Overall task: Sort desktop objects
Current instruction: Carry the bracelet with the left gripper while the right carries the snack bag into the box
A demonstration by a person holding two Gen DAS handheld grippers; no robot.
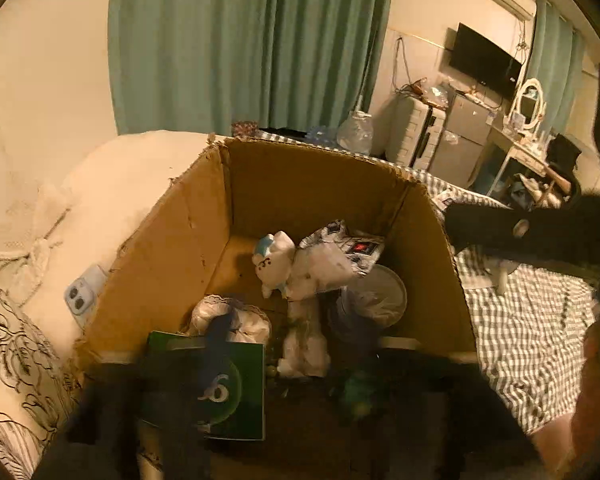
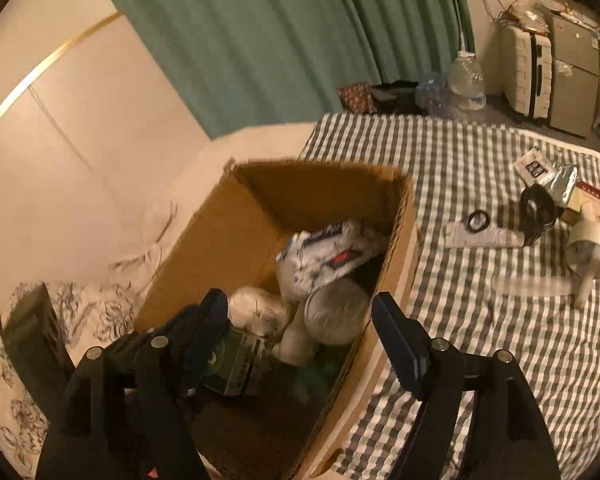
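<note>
An open cardboard box [image 1: 180,264] [image 2: 228,216] stands on a checked bedspread. Inside lie a white plush toy [image 1: 274,258], a printed plastic packet [image 1: 340,252] [image 2: 328,252], a round clear lid [image 1: 380,292] [image 2: 336,312], white bags and a green box [image 1: 220,388]. My left gripper [image 1: 260,384] hangs blurred over the box's near side; the green box falls between its open fingers. My right gripper [image 2: 300,316] is open and empty above the box; it also shows in the left wrist view [image 1: 540,232].
On the bedspread [image 2: 480,320] right of the box lie a white mug [image 2: 590,252], a black tape roll [image 2: 538,212], a black ring [image 2: 477,222], a white tube [image 2: 484,236] and packets. A phone [image 1: 82,294] lies on pillows at left. Water bottles stand beyond the bed.
</note>
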